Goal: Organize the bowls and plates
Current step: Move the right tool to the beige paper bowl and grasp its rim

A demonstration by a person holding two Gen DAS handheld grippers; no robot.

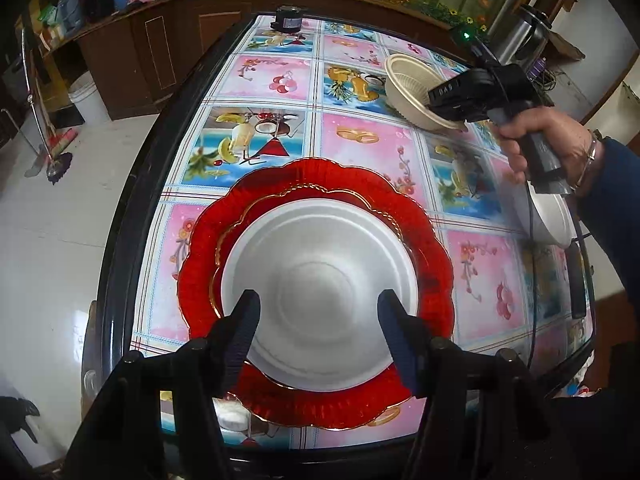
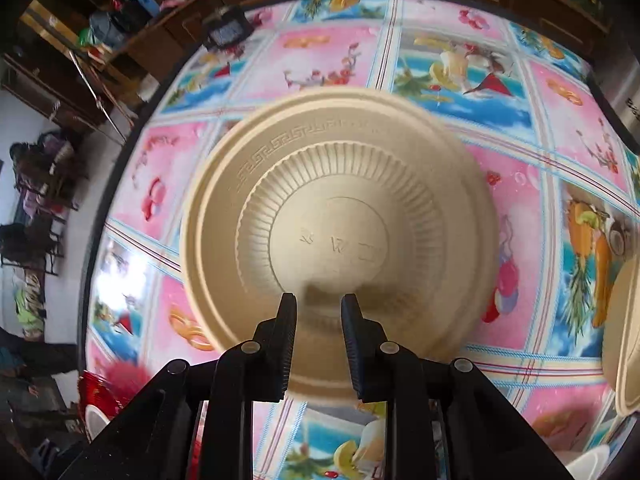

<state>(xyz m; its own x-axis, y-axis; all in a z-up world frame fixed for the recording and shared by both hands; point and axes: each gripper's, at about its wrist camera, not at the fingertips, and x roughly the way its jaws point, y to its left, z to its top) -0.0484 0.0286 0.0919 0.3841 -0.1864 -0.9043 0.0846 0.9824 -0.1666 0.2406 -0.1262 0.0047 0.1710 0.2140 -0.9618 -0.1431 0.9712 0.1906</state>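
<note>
On the flowered table lies a white plate, stacked on a gold-rimmed red plate and a larger scalloped red plate. My left gripper hovers above the white plate, open, with nothing between its fingers. At the upper right a person's hand carries my right gripper, shut on the rim of a ribbed beige bowl held tilted above the table. In the right wrist view the beige bowl fills the middle, and the right gripper clamps its near rim.
A white dish sits near the table's right edge below the hand. A second beige bowl shows at the right. A black device stands at the far edge, a steel flask beyond it. The red plates appear at the lower left.
</note>
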